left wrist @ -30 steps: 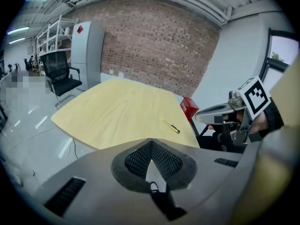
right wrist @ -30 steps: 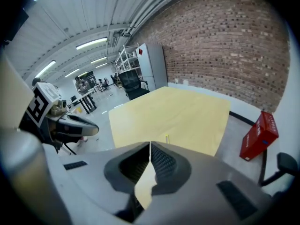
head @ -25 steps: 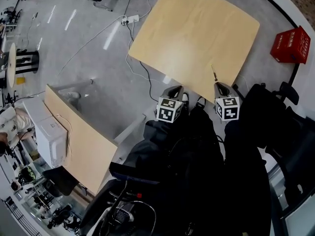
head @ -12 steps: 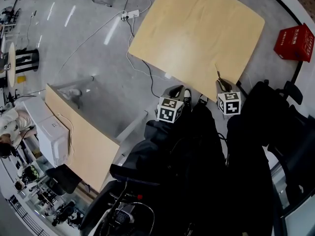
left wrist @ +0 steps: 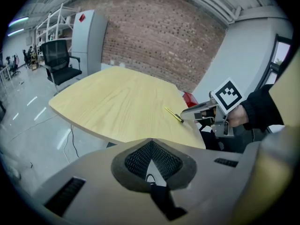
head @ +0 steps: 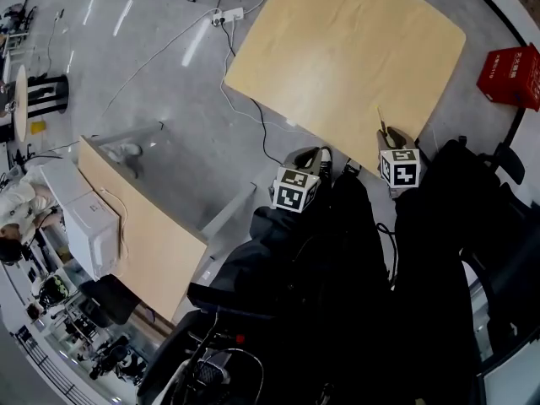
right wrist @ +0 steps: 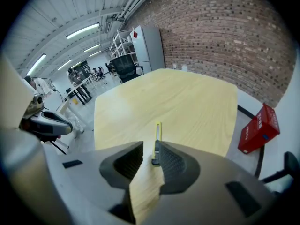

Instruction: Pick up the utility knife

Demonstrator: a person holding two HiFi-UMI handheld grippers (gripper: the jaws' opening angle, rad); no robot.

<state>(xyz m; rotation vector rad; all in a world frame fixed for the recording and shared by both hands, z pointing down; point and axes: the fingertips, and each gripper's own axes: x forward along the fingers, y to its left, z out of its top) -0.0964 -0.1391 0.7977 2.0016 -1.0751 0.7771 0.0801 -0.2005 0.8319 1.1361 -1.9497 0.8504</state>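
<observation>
The yellow utility knife [right wrist: 157, 137] lies on the pale wooden table [right wrist: 187, 97] near its front edge, with its dark end toward me. My right gripper [right wrist: 149, 156] is low over that edge. Its jaws have just been opening, and the knife's dark end lies in the gap, close beside the right-hand pad [right wrist: 171, 163]. In the head view the knife [head: 381, 122] pokes out beyond the right gripper [head: 386, 137]. The left gripper view shows the knife [left wrist: 174, 115] at the right gripper's tips [left wrist: 187, 115]. My left gripper [left wrist: 151, 162] hangs short of the table, shut and empty.
A red box [head: 511, 74] sits on the floor beyond the table's right side. Cables [head: 245, 112] trail over the grey floor to the left. A second wooden table [head: 143, 243] and a white cabinet [head: 89, 230] stand at the left. A black office chair [left wrist: 61, 60] is behind the table.
The right gripper has sunk a little toward the table's front edge, with the knife still at its tips. The left gripper has kept its place.
</observation>
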